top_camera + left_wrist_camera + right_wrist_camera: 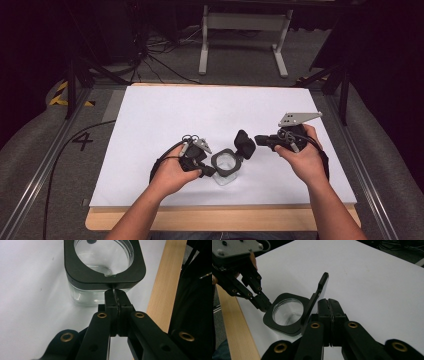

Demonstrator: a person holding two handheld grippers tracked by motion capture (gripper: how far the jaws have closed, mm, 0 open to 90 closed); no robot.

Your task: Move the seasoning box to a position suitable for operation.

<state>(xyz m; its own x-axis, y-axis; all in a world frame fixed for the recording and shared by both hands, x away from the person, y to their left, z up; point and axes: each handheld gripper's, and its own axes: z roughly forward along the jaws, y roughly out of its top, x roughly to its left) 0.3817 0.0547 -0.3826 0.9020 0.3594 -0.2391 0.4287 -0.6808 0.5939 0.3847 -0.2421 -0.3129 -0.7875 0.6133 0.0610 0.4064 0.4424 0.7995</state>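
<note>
— What's in front of you, biggest thing first?

— I've got the table (165,107), its white top with a bare wooden strip along the near edge. Close to that near edge, about midway along it, stands a clear square jar (226,167) with a black collar round its mouth. Its black lid (244,143) is swung up and open on the far right side of the jar.

— And the tongs?

— My left tongs (208,171) come in from the jar's left. In the left gripper view the jaws are pressed together, their tips right at the edge of the collar (105,277); they seem to pinch its rim, though I can't tell for sure. My right tongs (256,141) are on the right, tips at the raised lid. In the right gripper view those jaws are closed too, and I can't see anything between them, the lid (316,297) standing just beside them
</note>
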